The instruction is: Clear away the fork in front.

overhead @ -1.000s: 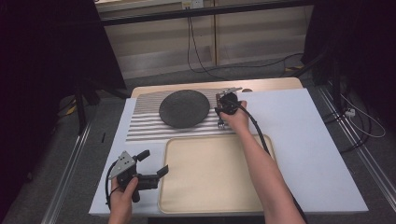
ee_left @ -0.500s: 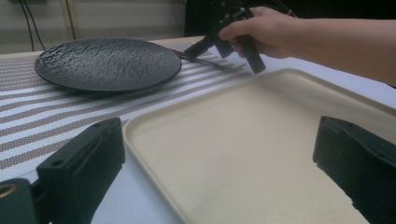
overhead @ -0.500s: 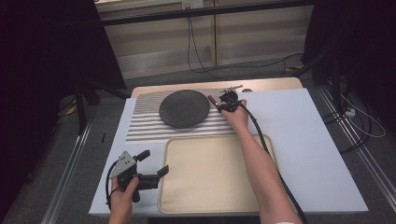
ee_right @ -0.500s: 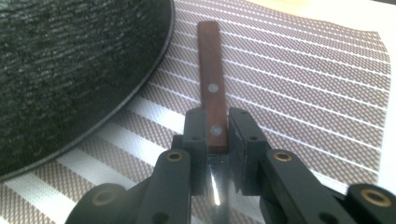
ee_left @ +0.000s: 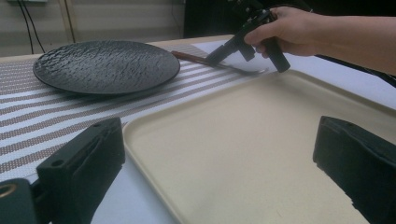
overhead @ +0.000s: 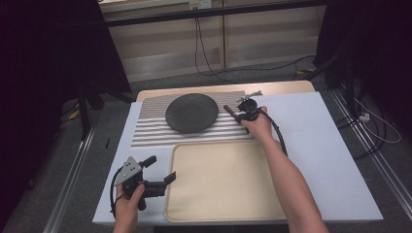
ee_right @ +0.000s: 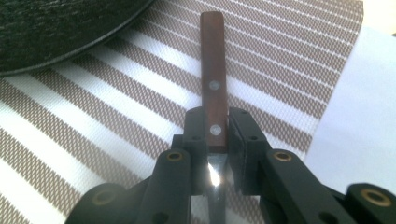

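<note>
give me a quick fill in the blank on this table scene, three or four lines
1. The right gripper is shut on the wooden handle of a ____.
2. The black plate sits on a ____ placemat.
3. The left gripper is ____, holding nothing.
4. The beige tray holds ____.

Missing words: knife; striped; open; nothing

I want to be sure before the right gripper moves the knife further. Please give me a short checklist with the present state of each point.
1. Right gripper shut on the knife: ok, jaws clamp the wooden handle near its lower rivet.
2. Grip centred on the handle: not ok, it sits at the blade end, so the knife may tip.
3. Knife apart from the black plate: ok, handle lies beside its rim, on the striped mat.
4. Tray free for placing: ok, nothing lies in it.
5. Left gripper out of the way: ok, open, at the tray's near left edge.
6. Knife lifted off the mat: cannot tell.
</note>
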A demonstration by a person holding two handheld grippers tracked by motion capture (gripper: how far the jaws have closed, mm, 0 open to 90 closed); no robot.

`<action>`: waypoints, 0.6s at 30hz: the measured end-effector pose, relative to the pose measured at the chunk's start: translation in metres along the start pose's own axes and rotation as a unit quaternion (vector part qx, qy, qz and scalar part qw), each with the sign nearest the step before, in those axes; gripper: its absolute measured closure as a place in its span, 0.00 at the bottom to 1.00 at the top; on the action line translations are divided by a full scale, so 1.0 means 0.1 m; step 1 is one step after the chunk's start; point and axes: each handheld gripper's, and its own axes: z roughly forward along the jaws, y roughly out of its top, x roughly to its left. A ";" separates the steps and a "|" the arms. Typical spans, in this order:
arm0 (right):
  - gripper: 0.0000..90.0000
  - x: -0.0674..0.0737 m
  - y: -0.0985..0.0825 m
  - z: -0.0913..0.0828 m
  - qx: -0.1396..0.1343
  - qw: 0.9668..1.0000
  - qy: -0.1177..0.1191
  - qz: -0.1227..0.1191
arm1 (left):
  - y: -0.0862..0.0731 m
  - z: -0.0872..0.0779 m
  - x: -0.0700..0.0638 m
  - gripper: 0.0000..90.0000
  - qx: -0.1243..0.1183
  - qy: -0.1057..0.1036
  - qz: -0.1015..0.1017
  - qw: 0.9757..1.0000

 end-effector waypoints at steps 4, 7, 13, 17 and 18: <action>0.85 -0.02 -0.04 -0.01 -0.004 1.000 0.004 0.009 | 0.00 0.01 -0.02 0.03 0.000 -0.003 0.000 1.000; 0.84 0.03 -0.02 0.00 0.002 1.000 -0.009 -0.002 | 0.00 0.02 -0.01 0.03 0.002 -0.002 0.001 1.000; 0.86 0.02 -0.02 0.01 0.002 1.000 -0.011 0.022 | 0.00 0.05 -0.02 0.03 0.006 -0.004 0.003 1.000; 0.87 0.04 -0.01 0.01 0.007 1.000 -0.018 0.022 | 0.01 0.05 -0.02 0.03 0.005 -0.004 0.004 1.000; 0.87 0.04 -0.01 0.01 0.006 1.000 -0.016 0.026 | 0.01 0.04 -0.02 0.03 0.003 -0.005 0.004 1.000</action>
